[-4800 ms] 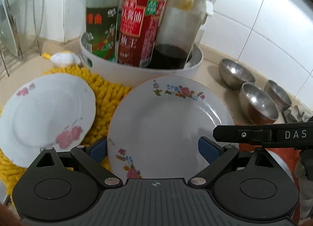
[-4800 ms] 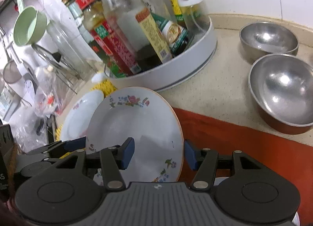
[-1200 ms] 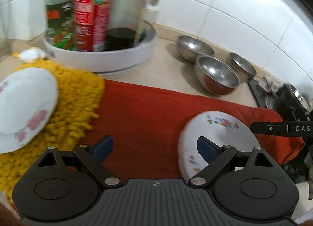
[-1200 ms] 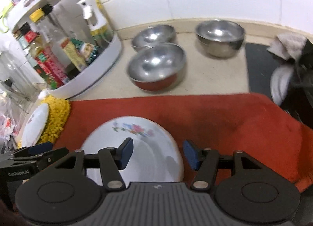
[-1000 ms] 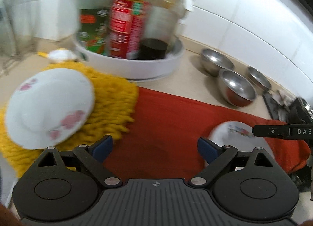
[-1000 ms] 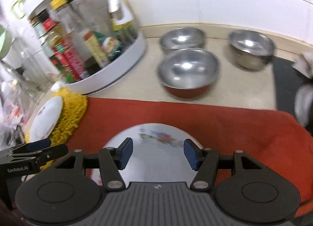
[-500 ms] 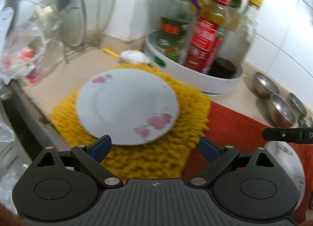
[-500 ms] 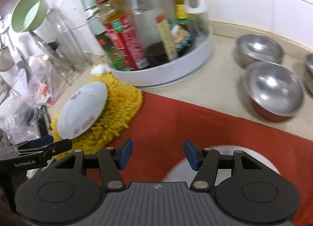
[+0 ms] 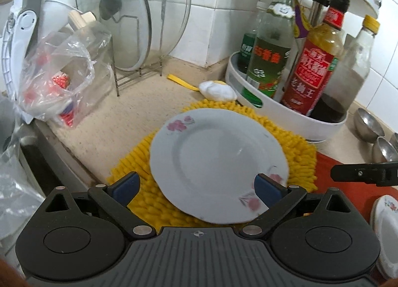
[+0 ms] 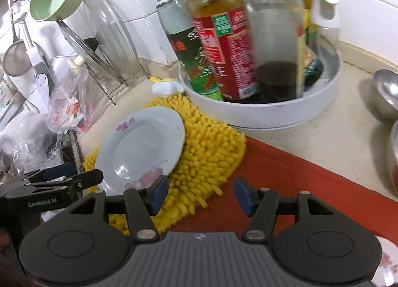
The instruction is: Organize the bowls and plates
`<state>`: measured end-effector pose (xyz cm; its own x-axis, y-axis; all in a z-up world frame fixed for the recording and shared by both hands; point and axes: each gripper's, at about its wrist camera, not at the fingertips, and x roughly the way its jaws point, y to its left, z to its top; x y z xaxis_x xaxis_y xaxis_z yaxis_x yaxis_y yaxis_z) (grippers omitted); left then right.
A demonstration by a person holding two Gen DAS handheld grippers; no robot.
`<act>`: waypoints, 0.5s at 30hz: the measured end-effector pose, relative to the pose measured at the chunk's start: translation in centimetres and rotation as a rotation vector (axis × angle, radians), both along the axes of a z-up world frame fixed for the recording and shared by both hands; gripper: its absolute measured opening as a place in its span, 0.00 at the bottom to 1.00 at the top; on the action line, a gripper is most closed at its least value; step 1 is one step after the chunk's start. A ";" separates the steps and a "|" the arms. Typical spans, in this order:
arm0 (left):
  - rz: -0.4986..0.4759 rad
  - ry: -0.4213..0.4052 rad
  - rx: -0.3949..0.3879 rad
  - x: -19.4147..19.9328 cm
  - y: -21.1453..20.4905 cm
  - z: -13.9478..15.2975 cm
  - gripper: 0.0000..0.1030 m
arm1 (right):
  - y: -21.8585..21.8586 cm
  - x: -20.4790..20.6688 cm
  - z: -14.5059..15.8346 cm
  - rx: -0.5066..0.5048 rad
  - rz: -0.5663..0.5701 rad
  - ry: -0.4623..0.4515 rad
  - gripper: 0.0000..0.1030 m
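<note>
Black ribbed left gripper (image 9: 196, 187) with blue pads (image 9: 125, 186), silver screws.

left gripper (image 9: 196, 186) spread wide | pink-flower plate (image 9: 216, 162) on yellow mat (image 9: 296, 143)

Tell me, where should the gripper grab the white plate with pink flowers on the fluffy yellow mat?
Probably its near rim. The plate lies flat on the yellow mat, so only the thin edge can be pinched. The open left gripper already faces that edge; come in low from the front, one finger under the rim where the soft mat gives.
</note>
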<state>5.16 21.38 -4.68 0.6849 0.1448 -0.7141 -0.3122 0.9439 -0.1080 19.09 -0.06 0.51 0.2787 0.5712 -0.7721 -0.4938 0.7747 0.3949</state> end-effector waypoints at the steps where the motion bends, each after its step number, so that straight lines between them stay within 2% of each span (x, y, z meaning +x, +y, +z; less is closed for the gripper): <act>1: -0.004 0.005 0.000 0.3 0.5 -0.2 0.97 | 0.5 0.2 -0.2 -0.002 -0.001 0.004 0.52; 9: -0.037 0.030 -0.038 2.9 2.8 -1.5 0.97 | 4.0 1.9 -2.0 -0.033 -0.011 0.031 0.52; 15: -0.099 0.036 -0.076 4.9 3.6 -2.2 0.97 | 5.8 3.0 -3.1 -0.047 -0.011 0.061 0.52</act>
<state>10.02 24.94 -6.88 0.6665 0.0219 -0.7452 -0.2228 0.9597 -0.1711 22.14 5.75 -2.62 0.2368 0.5308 -0.8138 -0.4611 0.7986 0.3868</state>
